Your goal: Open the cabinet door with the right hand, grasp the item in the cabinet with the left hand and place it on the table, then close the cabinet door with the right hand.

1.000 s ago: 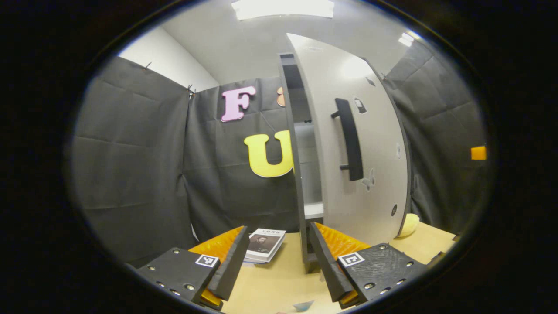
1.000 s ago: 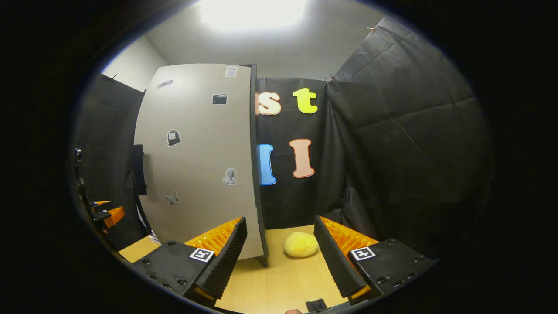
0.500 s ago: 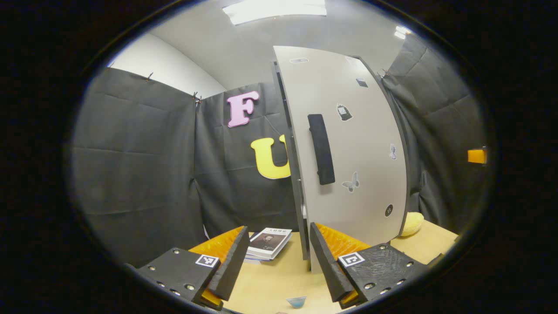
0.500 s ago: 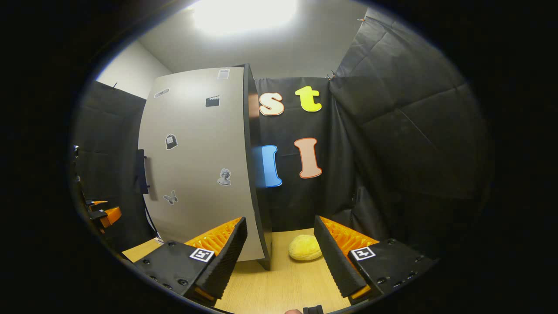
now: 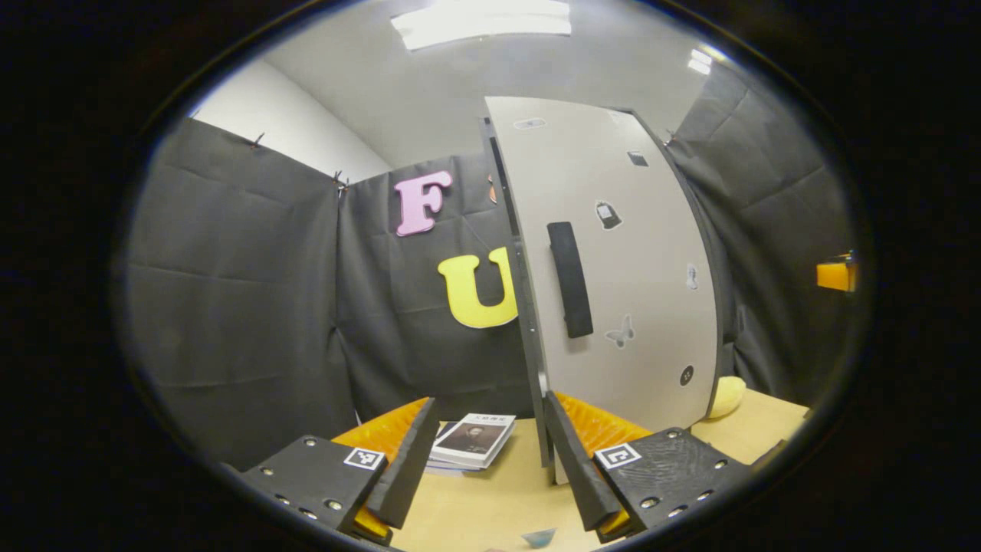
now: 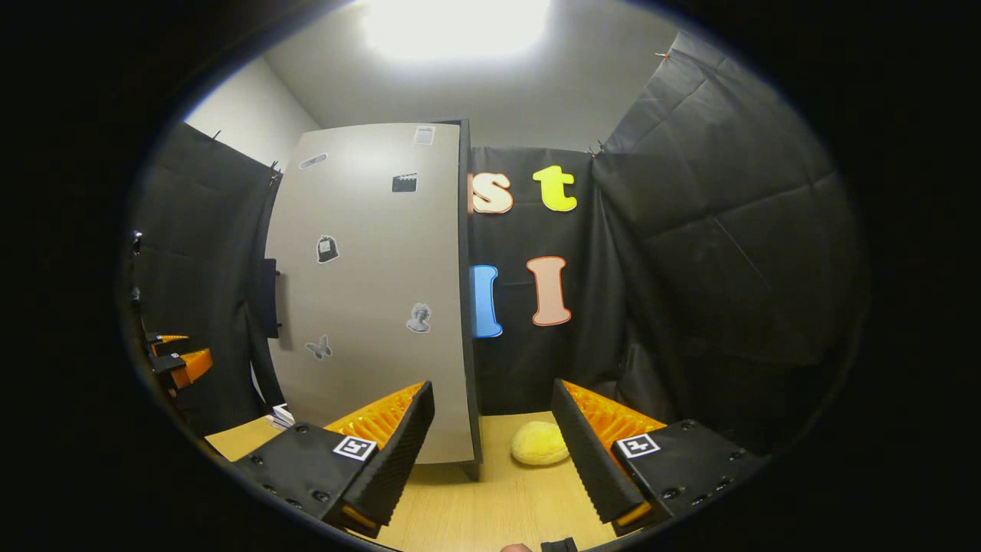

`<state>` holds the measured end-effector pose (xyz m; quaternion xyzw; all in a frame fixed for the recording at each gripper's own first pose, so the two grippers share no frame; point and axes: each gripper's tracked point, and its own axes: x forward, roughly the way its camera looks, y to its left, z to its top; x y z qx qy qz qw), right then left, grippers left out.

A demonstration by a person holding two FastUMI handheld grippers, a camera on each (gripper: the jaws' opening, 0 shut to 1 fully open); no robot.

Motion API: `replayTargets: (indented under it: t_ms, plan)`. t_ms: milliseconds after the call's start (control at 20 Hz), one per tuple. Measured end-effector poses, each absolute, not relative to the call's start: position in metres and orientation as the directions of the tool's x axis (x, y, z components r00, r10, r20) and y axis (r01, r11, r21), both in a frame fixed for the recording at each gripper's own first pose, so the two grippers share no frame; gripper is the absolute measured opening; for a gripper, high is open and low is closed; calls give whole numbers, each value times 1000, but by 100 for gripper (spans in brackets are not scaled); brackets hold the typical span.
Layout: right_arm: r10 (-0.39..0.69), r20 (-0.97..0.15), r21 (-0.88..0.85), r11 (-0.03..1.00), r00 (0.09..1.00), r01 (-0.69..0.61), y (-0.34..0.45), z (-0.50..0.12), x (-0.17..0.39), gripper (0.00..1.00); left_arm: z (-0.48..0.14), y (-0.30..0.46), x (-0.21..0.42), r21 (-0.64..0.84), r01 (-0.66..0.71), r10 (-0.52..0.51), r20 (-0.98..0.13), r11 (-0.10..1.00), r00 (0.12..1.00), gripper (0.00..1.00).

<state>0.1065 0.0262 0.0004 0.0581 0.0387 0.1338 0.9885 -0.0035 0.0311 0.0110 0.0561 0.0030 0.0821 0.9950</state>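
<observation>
nearly shut: cabinet door at the frame, both jaws empty

the cabinet door point(image 5: 621, 276) looks closed or almost so, its black handle point(image 5: 570, 280) facing out. the book point(image 5: 471, 441), likely the removed item, lies flat on the desk point(image 5: 490, 498) just left of the cabinet. the left gripper point(image 5: 490, 468) and right gripper point(image 6: 490, 452) both have jaws spread, holding nothing. risk: a door left ajar could swing back. count: one door, one handle, one book, one yellow plush point(image 6: 540, 443), five stickers, two grippers.
</observation>
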Motion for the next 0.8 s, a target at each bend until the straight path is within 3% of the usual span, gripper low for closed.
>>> replayTargets:
  t_ms: [800]
  plan:
    - [256, -22, 128, 959, 966, -252, 30, 10, 92, 98, 22, 39, -12, 120, -149, 148, 20, 981, 989, 84]
